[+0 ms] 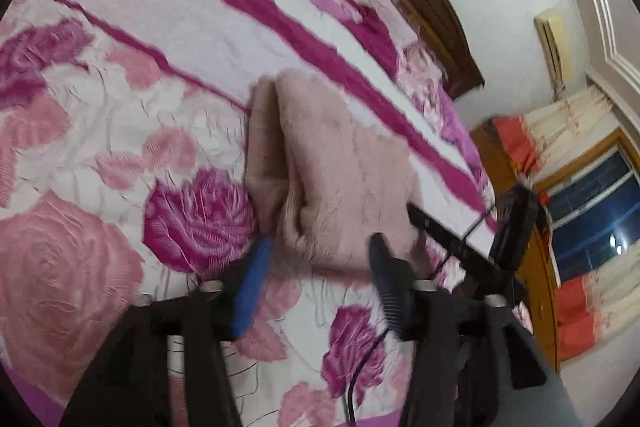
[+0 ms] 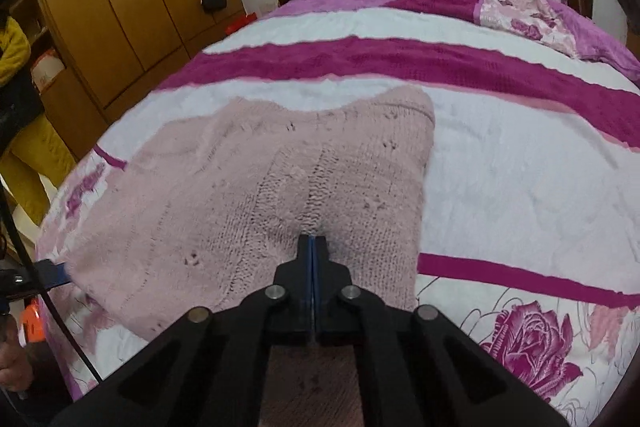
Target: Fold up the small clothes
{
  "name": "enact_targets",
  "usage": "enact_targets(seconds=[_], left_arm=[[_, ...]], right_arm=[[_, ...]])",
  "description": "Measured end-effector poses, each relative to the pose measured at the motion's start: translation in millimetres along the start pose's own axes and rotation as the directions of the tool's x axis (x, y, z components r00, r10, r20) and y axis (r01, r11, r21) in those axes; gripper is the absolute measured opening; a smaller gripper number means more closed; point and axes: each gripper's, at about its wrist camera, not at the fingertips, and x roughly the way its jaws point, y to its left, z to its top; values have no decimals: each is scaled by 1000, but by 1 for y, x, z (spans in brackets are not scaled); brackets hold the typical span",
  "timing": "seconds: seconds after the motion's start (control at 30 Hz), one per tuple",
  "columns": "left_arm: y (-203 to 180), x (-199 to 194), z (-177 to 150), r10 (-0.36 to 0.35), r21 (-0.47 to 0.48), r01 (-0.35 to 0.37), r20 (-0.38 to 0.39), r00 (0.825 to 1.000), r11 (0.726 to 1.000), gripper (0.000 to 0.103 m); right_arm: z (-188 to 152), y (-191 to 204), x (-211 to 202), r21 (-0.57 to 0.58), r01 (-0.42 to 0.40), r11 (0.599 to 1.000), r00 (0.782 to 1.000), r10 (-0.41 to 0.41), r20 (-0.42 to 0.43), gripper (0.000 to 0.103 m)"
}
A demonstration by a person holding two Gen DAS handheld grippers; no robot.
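Pink knitted sweater (image 2: 280, 195) lying on the floral bedspread (image 2: 500, 187).

The right gripper (image 2: 313, 247) is pinched closed on the sweater's near edge at 6 o'clock; the left gripper (image 1: 316, 247) hovers wide apart at the garment's edge, holding nothing.

Both my wrist views bulge with fisheye curve, ringed by black corners, and the room light is soft and even indoors, while the window (image 1: 592, 211) shows dark blue. My left view is smeared with motion blur, worst on the curtains (image 1: 576, 131). My right view is sharper, with a faint shadow just ahead of my right gripper (image 2: 313, 239).
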Motion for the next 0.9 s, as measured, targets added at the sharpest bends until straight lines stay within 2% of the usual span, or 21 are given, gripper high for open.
enact_targets(seconds=[0.07,0.17,0.2,0.3,0.33,0.4,0.43,0.5,0.53,0.6,0.67,0.73,0.77,0.8,0.83,0.87,0.9], left_arm=[[-6,-4,8,-4,13,4,42,999,1000,40],[-12,6,23,23,21,-24,45,999,999,42],[-13,13,27,40,30,-41,35,999,999,42],[-11,46,36,120,82,-118,-22,992,990,42],[-8,58,37,167,98,-163,-42,985,982,42],[-1,72,37,215,109,-208,-52,975,972,42],[2,77,36,216,112,-209,-58,975,972,42],[9,82,36,189,94,-181,-81,979,979,45],[13,85,37,175,87,-168,-91,980,982,47],[19,91,41,171,90,-162,-103,980,983,62],[27,100,45,143,66,-135,-144,979,989,69],[32,105,52,100,44,-94,-163,982,995,70],[33,105,54,92,42,-87,-160,983,995,70],[35,105,56,80,35,-75,-158,984,997,70],[36,107,57,69,29,-65,-159,985,997,70],[37,108,59,55,22,-53,-157,986,998,70],[38,109,61,44,14,-42,-154,987,999,70]], right_arm=[[5,0,-14,26,-34,999,999,32,44,7],[7,-5,-30,86,-122,989,989,115,90,31],[7,-7,-33,104,-157,982,985,147,93,35],[6,-15,-38,121,-283,951,958,274,86,36],[4,-18,-39,121,-303,945,952,293,91,38],[3,-25,-37,133,-290,948,956,280,88,44],[1,-31,-34,156,-289,944,957,279,86,45],[-1,-43,-30,205,-308,929,951,297,84,56],[-4,-53,-25,245,-331,911,944,318,92,57],[-9,-69,-17,302,-367,880,930,352,106,58],[-12,-80,-10,337,-409,848,912,392,119,59],[-16,-87,-5,357,-430,829,902,414,126,60],[-19,-91,-4,366,-427,827,903,412,124,65],[-20,-94,-3,378,-408,831,911,395,116,81],[-24,-98,0,406,-366,837,928,361,92,87],[-31,-106,6,444,-368,817,924,374,78,87],[-35,-110,9,463,-397,792,910,405,89,87]])
